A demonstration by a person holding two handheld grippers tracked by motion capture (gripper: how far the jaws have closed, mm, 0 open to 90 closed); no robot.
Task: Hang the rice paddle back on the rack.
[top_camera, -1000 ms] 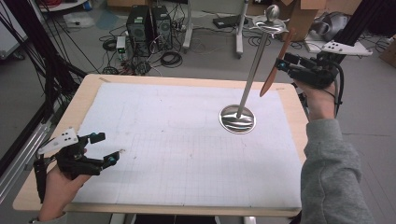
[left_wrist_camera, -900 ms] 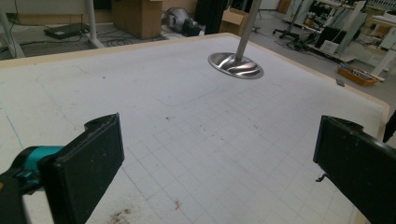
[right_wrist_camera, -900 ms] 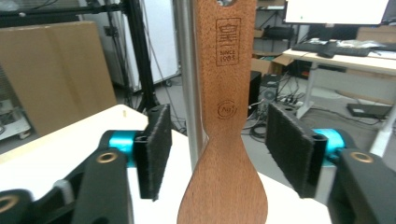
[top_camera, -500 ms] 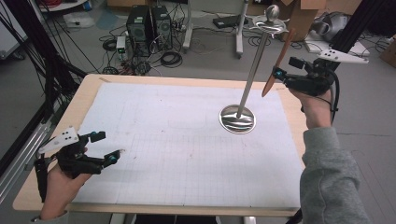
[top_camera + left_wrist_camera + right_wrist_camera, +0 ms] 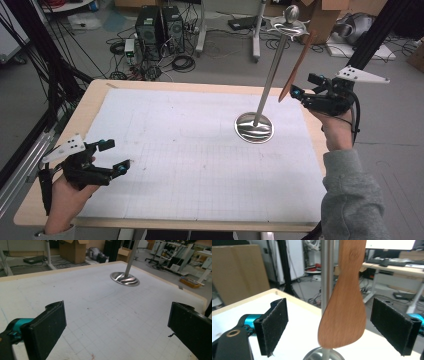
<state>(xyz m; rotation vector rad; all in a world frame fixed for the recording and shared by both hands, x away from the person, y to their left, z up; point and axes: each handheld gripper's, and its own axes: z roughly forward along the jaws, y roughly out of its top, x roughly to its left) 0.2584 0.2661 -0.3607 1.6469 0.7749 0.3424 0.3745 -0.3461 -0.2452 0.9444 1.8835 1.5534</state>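
Hanging free between the wide-spread jaws of the right gripper [image 5: 329, 327], the wooden spatula [image 5: 343, 315] is touched by neither pad — those jaws have just been opening, and the blade sits in the gap with daylight on both sides; it dangles from the top of the metal stand [image 5: 272, 75], whose pole rises directly behind it and whose round base [image 5: 254, 127] sits on the white mat [image 5: 190, 150] below and slightly to the side of the gripper; the hanging, then, looks done, and what seems left is only to draw the right gripper back without knocking the blade; well away, at the near corner of the table [image 5: 90, 100], the left gripper [image 5: 111, 156] rests with its jaws apart and nothing between them — idle, by the look of it.
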